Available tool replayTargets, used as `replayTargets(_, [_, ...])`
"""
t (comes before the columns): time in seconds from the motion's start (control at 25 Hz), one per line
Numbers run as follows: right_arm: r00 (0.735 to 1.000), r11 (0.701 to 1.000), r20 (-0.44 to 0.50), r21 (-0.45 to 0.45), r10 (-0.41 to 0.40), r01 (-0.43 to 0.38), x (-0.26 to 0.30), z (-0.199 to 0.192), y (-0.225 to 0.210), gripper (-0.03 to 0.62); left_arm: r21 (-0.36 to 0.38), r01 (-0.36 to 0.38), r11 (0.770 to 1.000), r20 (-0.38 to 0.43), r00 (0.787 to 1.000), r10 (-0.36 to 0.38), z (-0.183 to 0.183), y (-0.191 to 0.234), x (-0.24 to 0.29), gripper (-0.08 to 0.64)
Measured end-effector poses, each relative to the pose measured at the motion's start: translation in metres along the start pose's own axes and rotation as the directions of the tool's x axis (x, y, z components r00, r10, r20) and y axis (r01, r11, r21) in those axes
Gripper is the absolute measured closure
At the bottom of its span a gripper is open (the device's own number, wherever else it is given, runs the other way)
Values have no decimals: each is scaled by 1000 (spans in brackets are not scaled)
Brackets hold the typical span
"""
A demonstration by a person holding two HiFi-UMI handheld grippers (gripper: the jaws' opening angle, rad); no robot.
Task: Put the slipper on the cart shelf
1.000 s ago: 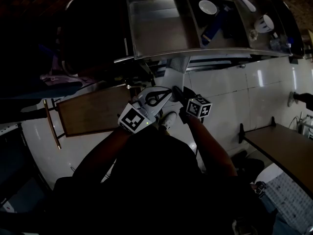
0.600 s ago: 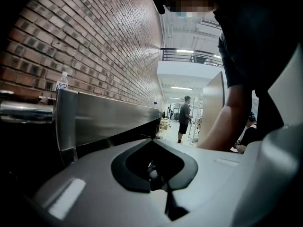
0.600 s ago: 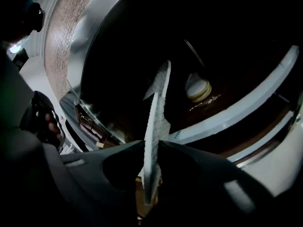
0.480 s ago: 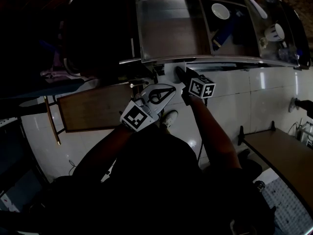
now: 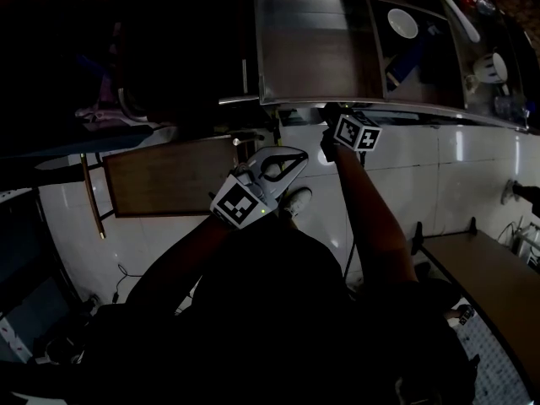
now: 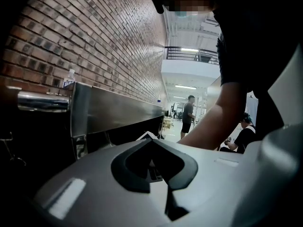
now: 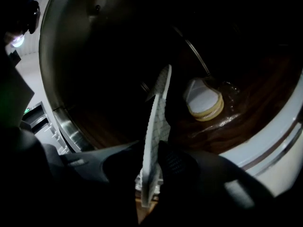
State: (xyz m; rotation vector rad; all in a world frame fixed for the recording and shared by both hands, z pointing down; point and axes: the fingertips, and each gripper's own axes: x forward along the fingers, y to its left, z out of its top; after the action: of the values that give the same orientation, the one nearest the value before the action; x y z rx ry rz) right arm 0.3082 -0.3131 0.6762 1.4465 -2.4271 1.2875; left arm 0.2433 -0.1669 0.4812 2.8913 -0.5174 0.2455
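Slipper (image 7: 158, 112) held on edge at the cart shelf (image 7: 255, 108)

The white slipper stands edge-on and nearly upright, its grid-patterned sole facing left. Its near end is clamped between the jaws of the right gripper (image 7: 154, 160), and its far end reaches out over the shelf. The shelf is a dark wood-grain board inside a rounded, shiny metal rim.

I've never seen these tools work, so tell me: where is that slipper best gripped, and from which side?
Probably at one end of the slipper, pinching across its thin flat sole, coming from that end. The right gripper holds it so: the sole stands on edge between the jaws, its length free to reach onto the shelf.
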Motion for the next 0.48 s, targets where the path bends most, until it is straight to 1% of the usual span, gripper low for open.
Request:
replayTargets(0.08, [1000, 1000, 31, 17, 3, -3, 3, 3, -1, 522, -7, -5, 1000, -2, 1000, 5, -2, 0, -2, 558])
replayTargets(0.16, [998, 999, 60, 30, -12, 10, 5, 8, -3, 515, -12, -10, 1000, -4, 1000, 9, -3, 1, -3, 559])
replayTargets(0.32, [991, 996, 104, 22, -87, 85, 6, 17, -13, 496, -9, -10, 1000, -9, 1000, 10, -4, 1, -4, 558])
replayTargets(0.36, [988, 995, 113, 21, -104, 102, 6, 20, -16, 480, -9, -10, 1000, -9, 1000, 10, -5, 2, -3, 558])
replayTargets(0.4, [986, 994, 124, 23, -113, 111, 6, 22, -17, 448, -7, -12, 1000, -10, 1000, 12, -5, 2, -3, 558])
replayTargets(0.48, [983, 993, 144, 30, -114, 111, 4, 26, -19, 360, -3, -19, 1000, -10, 1000, 19, -5, 5, -1, 559])
